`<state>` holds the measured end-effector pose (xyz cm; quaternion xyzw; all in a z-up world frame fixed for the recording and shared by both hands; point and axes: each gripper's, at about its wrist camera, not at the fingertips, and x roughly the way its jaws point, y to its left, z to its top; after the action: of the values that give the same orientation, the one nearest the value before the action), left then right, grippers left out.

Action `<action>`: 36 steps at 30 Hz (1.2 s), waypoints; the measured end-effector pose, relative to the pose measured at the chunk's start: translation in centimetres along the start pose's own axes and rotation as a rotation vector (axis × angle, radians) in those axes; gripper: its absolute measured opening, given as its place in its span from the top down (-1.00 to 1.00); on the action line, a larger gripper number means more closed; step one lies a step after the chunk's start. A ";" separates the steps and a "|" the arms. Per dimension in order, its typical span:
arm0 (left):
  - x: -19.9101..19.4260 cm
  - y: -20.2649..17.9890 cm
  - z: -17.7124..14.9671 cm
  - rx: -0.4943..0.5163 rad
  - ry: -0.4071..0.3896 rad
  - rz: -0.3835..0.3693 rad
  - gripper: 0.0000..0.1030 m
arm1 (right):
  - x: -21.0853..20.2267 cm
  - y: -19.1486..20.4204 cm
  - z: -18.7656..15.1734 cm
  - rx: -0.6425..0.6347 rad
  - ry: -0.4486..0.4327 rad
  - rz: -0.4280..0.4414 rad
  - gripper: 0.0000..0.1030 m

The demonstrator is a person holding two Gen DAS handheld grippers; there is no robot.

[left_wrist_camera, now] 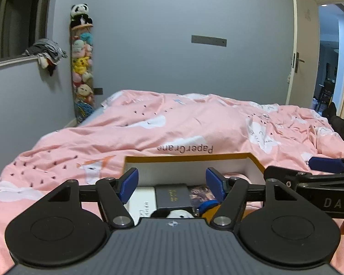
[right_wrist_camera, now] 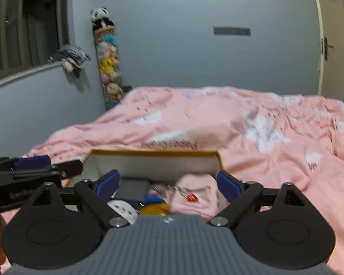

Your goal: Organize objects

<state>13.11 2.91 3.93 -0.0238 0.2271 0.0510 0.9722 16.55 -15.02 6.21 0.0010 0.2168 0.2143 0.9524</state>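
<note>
Left wrist view is showing the box (left_wrist_camera: 190,159), yellow-rimmed and white-walled, lying on the pink bed (left_wrist_camera: 149,126) directly ahead of and below my left fingers (left_wrist_camera: 172,184). I am holding those fingers wide apart with nothing between them. Its long axis is running across my line of sight, with the open top facing me. A dark case (left_wrist_camera: 173,196), a panda toy (left_wrist_camera: 180,214) and other items are lying inside. My right fingers (right_wrist_camera: 169,183) are also standing wide apart and empty, just above a pink cloth (right_wrist_camera: 195,197). Judging by this, both hands are about equally near.
</note>
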 end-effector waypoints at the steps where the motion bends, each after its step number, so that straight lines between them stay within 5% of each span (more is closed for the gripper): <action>1: -0.3 0.2 -0.1 -0.006 -0.006 0.005 -0.60 | -0.3 0.3 0.0 -0.006 -0.012 0.008 -0.90; 6: -1.7 1.4 -0.6 -0.091 -0.038 0.022 -0.86 | -1.3 1.3 -0.4 -0.018 -0.036 0.018 -0.97; 11: -2.0 2.4 -1.7 -0.116 0.009 -0.024 -0.88 | -1.9 1.8 -1.5 -0.052 -0.030 -0.002 -0.97; 16: -1.1 1.9 -3.5 -0.056 0.065 0.046 -0.88 | -1.1 1.8 -2.8 -0.092 0.047 -0.055 -0.98; 36: 0.4 0.3 -7.7 0.039 0.131 0.062 -0.88 | 2.1 0.3 -7.1 -0.032 0.159 -0.032 -0.98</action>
<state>9.99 2.73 -3.17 -0.0009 0.2921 0.0750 0.9534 15.24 -14.58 -1.05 -0.0347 0.2882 0.2020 0.9354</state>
